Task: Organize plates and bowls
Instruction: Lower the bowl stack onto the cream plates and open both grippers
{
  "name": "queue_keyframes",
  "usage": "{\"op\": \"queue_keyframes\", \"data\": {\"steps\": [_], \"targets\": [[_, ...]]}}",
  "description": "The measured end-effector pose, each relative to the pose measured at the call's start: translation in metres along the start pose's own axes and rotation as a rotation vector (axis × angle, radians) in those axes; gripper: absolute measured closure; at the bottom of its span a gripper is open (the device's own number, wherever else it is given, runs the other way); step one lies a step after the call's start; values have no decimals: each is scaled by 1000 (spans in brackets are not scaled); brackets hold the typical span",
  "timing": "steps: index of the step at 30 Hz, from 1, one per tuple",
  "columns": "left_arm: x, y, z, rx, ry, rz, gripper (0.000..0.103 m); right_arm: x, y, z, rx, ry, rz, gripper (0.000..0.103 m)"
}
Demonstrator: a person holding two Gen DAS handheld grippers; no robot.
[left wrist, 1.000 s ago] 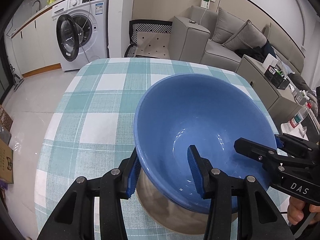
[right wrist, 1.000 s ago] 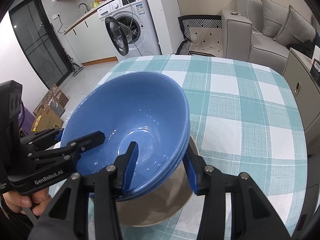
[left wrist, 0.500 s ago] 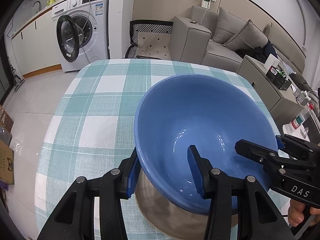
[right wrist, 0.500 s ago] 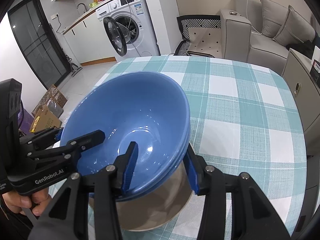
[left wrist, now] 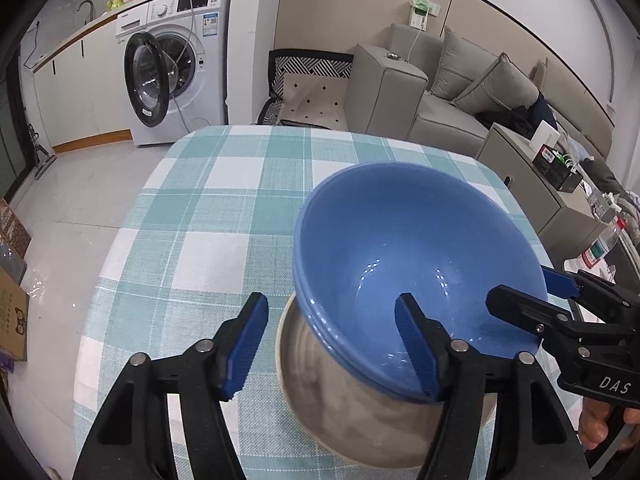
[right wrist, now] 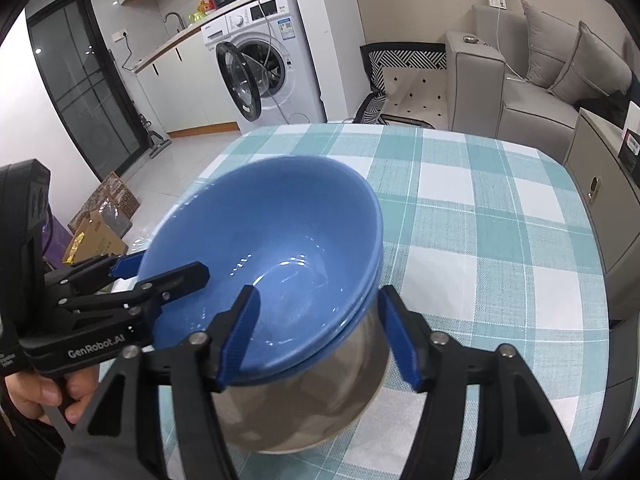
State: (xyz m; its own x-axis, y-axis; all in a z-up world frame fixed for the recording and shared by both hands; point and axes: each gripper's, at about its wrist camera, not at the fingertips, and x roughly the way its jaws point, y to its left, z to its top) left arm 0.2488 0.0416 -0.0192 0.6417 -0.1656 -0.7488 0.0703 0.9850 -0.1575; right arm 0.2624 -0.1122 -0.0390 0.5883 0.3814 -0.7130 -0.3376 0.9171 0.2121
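**Blue bowls released into the steel bowl**

We read the scene from its largest element down. The table [left wrist: 208,216], under a teal-and-white checked cloth, carries the whole stack near its front edge. On it rests a wide steel bowl [left wrist: 344,392], and nested in that sit the blue bowls [left wrist: 416,264], two rims showing one just above the other in the right wrist view [right wrist: 280,248].

A second ago both grippers pinched the blue rim on opposite sides; now we see each pair of jaws opening. The left gripper [left wrist: 336,344] straddles the near-left rim, its outer pad clear of the bowl wall and its inner pad inside the bowl, no longer pressing. The right gripper [right wrist: 320,332] likewise brackets the rim, with visible gaps at both pads. Neither holds anything.

We judge that the stack has been set down and let go: the bowls now stand by their own weight, slightly tilted toward the far side. This nesting step looks finished, and withdrawal without nudging the rim comes next.
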Motion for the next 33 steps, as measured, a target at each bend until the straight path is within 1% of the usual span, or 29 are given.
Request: {"op": "queue_keyframes", "data": {"steps": [1, 3, 4, 5, 6, 7, 8, 11, 13, 14, 17, 24, 27, 31, 33], "targets": [[-4, 1, -1, 0, -4, 1, 34, -3, 0, -1, -3, -6, -1, 38], [-12, 3, -3, -3, -18, 1, 29, -6, -1, -2, -5, -9, -7, 36], [-16, 4, -5, -6, -28, 1, 24, -8, -2, -3, -3, -9, -8, 34], [-20, 4, -6, -8, -35, 1, 21, -10, -3, -5, 2, -11, -5, 30], [-25, 4, -8, -7, -42, -1, 20, -11, -4, -5, 3, -13, -3, 27], [-28, 4, -9, -5, -48, -2, 17, -14, -5, -6, 5, -17, 0, 25], [-32, 3, -11, -2, -53, 0, 13, -17, -5, -8, 7, -24, 3, 21], [-43, 2, -16, 2, -76, 7, 6, -24, -6, -12, 7, -37, 16, 18], [-53, 1, -21, 3, -97, 3, 2, -30, -5, -15, -4, -51, 24, 10], [-57, 0, -23, 5, -108, 4, 1, -32, -5, -17, -8, -59, 25, 4], [-72, -5, -31, 17, -145, 21, 0, -45, -2, -25, -34, -99, 27, 0], [-105, -12, -56, 43, -227, 31, 0, -72, 5, -47, -95, -175, 35, 0], [-115, -16, -70, 62, -253, 53, 0, -87, 8, -58, -113, -224, 47, 0], [-123, -17, -88, 72, -268, 65, 0, -106, 13, -76, -150, -291, 61, 0], [-126, -15, -96, 68, -274, 62, 0, -113, 17, -85, -173, -312, 47, 0]]}}
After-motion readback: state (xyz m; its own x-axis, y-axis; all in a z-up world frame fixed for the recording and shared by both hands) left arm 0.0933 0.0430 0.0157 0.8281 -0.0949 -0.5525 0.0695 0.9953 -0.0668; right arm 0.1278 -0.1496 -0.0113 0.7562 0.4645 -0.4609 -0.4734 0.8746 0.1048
